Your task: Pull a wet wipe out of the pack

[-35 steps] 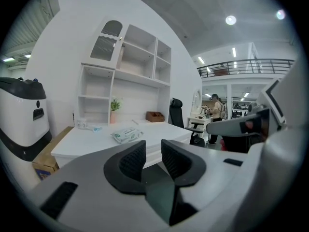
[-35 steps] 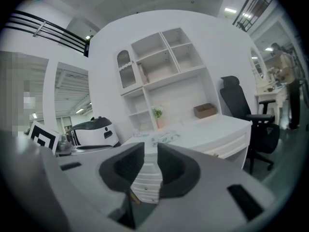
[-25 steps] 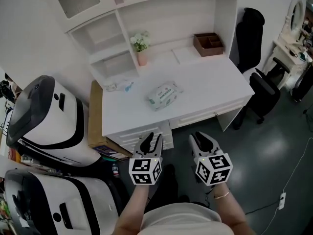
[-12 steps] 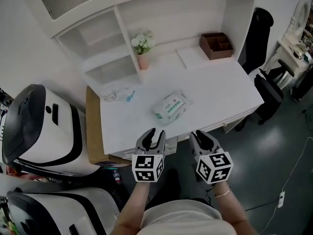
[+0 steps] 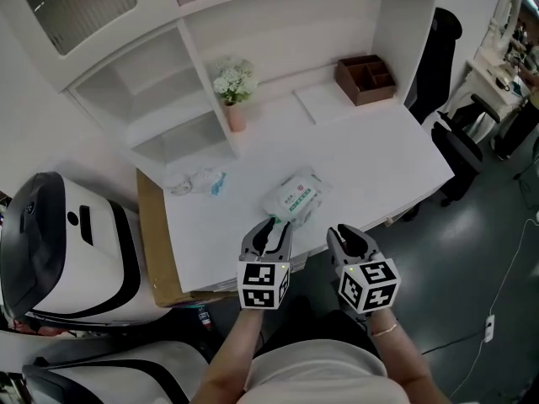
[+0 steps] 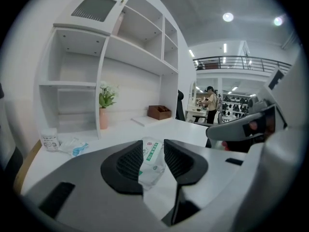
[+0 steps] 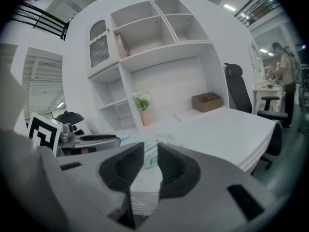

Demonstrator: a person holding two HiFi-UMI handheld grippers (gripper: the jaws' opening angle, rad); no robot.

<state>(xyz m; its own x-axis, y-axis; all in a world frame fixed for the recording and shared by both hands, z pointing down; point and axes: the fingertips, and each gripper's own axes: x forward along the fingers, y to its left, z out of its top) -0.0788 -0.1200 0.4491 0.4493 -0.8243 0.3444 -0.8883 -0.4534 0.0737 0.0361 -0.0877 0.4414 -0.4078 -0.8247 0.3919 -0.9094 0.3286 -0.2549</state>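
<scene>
The wet wipe pack (image 5: 295,199), white with a green label, lies flat near the front of the white desk (image 5: 379,158). My left gripper (image 5: 271,228) hovers at the desk's front edge, just short of the pack. Its jaws are opening and hold nothing. In the left gripper view the pack (image 6: 150,157) shows through the gap of that gripper (image 6: 153,146), beyond the pads. My right gripper (image 5: 347,236) is beside it to the right, off the desk's front edge, open and empty. The right gripper view shows the pack (image 7: 151,157) ahead and slightly left of that gripper (image 7: 150,150).
A pink vase of flowers (image 5: 235,99) and a brown wooden organizer (image 5: 364,76) stand at the back of the desk under white shelves. A small jar and a crumpled wipe (image 5: 202,181) lie at the left. A black chair (image 5: 438,57) stands right, and white machines (image 5: 59,242) and a cardboard box (image 5: 156,242) left.
Both grippers have moved forward to the desk's front edge. The left one has come right up to the pack.
</scene>
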